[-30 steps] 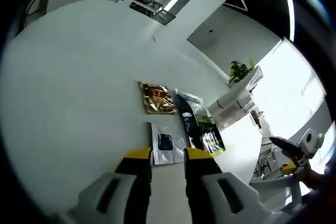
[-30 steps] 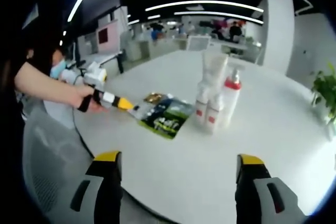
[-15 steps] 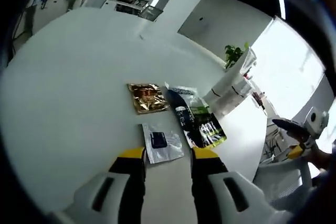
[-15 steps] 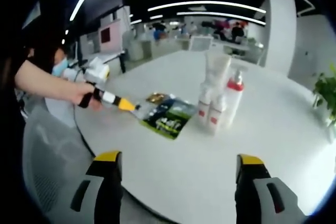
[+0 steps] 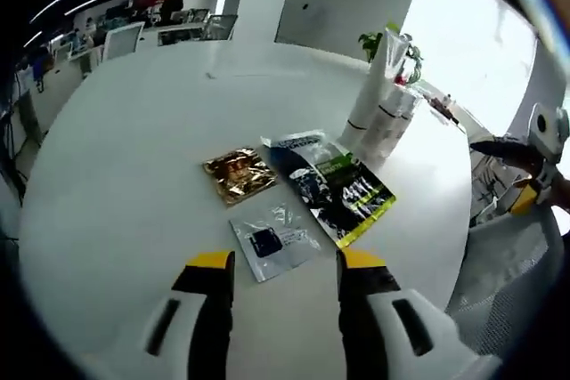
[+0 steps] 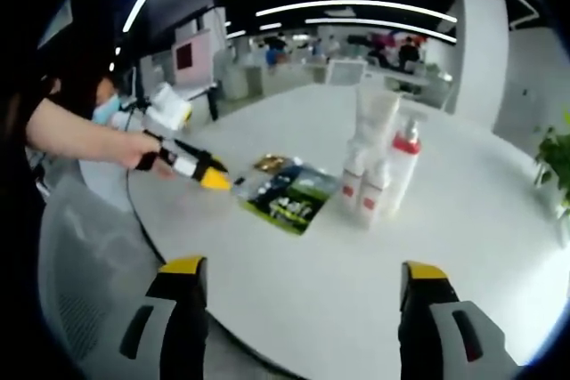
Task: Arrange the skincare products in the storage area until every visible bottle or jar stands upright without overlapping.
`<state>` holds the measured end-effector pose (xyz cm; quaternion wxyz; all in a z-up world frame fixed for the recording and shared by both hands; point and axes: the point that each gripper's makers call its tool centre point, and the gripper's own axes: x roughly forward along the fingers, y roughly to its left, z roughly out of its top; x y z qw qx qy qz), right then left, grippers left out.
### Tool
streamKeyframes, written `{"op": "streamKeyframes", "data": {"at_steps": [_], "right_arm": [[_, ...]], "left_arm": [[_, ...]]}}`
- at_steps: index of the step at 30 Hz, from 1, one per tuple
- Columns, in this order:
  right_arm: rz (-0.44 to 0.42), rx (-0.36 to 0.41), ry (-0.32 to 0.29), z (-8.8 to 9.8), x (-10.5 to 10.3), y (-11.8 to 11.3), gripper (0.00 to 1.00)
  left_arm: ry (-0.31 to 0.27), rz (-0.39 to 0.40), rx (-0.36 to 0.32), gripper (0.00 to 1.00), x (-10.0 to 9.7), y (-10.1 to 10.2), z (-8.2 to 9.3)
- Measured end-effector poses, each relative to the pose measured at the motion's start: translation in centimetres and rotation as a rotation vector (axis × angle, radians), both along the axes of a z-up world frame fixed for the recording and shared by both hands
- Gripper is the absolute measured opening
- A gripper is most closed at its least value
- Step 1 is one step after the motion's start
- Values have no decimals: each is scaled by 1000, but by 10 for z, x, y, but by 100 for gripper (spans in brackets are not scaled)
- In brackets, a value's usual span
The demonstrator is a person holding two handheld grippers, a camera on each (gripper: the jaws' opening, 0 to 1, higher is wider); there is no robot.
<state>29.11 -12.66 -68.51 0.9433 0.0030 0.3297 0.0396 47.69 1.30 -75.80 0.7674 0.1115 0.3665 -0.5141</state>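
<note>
Skincare bottles (image 6: pixel 378 175) stand upright in a tight cluster on the round white surface (image 6: pixel 463 246), at about 1 o'clock in the right gripper view: a tall white tube (image 6: pixel 375 120), a white pump bottle with a red top (image 6: pixel 403 166) and two small white bottles with red labels (image 6: pixel 359 189). Three flat sachets lie near them toward 10 o'clock: a dark green one (image 5: pixel 341 193), a gold one (image 5: pixel 239 174) and a clear one (image 5: pixel 272 240). Left gripper (image 5: pixel 278 266) hovers open just before the clear sachet. Right gripper (image 6: pixel 303 270) hangs wide open, holding nothing.
</note>
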Motion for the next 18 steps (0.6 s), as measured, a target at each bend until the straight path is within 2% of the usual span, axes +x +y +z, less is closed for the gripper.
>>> {"op": "streamKeyframes", "data": {"at_steps": [5, 8, 15, 18], "right_arm": [[10, -2, 1, 0, 0, 2, 92], [15, -4, 1, 0, 0, 3, 92], [23, -5, -6, 1, 0, 4, 93], [29, -3, -8, 2, 0, 6, 93]], "left_arm": [[-74, -36, 7, 50, -7, 5, 11], [-98, -50, 19, 55, -12, 12, 15], [-117, 28, -14, 71, -22, 37, 38], [-138, 61, -47, 76, -31, 44, 53]]}}
